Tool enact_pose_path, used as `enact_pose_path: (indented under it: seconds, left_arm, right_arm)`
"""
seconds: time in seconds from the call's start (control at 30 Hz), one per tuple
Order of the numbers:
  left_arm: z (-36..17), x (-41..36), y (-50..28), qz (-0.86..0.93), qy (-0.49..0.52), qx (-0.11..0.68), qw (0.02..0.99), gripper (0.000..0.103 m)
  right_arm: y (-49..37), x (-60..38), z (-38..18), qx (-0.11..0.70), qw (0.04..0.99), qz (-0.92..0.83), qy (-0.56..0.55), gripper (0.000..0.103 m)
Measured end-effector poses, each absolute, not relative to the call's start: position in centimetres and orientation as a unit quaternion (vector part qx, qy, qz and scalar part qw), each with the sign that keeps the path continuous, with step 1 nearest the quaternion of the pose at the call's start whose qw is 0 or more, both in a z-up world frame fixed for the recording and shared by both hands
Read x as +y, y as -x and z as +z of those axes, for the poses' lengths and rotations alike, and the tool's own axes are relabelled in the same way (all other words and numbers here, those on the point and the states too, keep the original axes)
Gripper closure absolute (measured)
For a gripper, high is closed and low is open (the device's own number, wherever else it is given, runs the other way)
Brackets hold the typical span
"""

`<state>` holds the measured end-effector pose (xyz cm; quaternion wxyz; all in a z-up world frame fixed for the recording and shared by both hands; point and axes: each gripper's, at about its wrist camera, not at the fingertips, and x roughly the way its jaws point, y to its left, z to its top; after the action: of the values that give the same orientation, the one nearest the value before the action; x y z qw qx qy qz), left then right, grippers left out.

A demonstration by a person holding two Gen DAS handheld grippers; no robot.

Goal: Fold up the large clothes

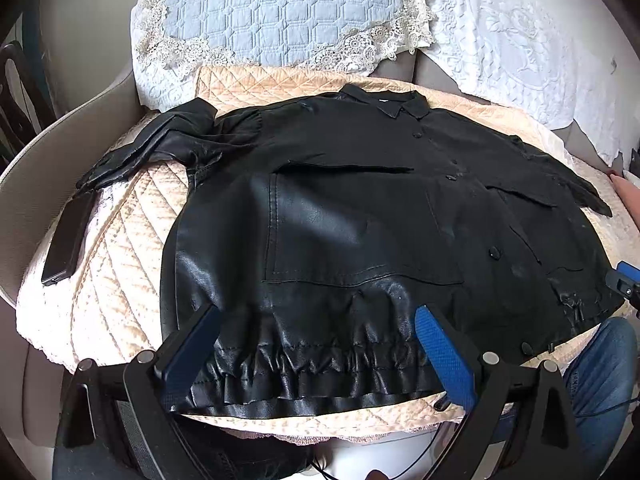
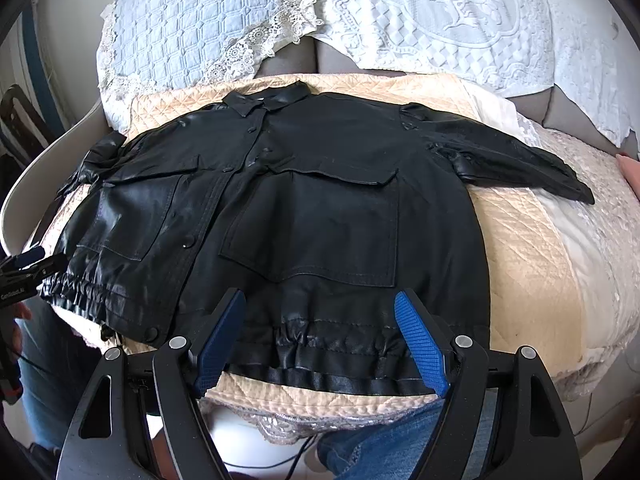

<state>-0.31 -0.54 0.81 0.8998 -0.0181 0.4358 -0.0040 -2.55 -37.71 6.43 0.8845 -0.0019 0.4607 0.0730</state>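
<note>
Jacket (image 2: 304,208) flat on sofa, hem between both open jaws

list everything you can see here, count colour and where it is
jacket: 1, black, spread flat front-up on the quilted cover
quilted cover: 1, peach, over the sofa seat
quilted pad: 1, pale blue with lace edge, on the backrest
lace throw: 1, white, on the backrest
phone: 1, black, on the seat's left edge
left gripper: 1, black with blue pads, open over the hem
right gripper: 1, same, open over the hem
jeans: blue, person's legs
</note>
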Motion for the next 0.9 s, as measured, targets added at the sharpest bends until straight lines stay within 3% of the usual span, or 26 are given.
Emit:
enact_pose_path:
  seconds: [0.9]
  left_arm:
    - [0.6, -1.36, 0.62, -0.017, 0.008, 0.447, 0.894, 0.004]
  right_arm:
    - [2.51, -37.2, 6.32, 0.463, 0.882, 0.081, -0.004, 0.026]
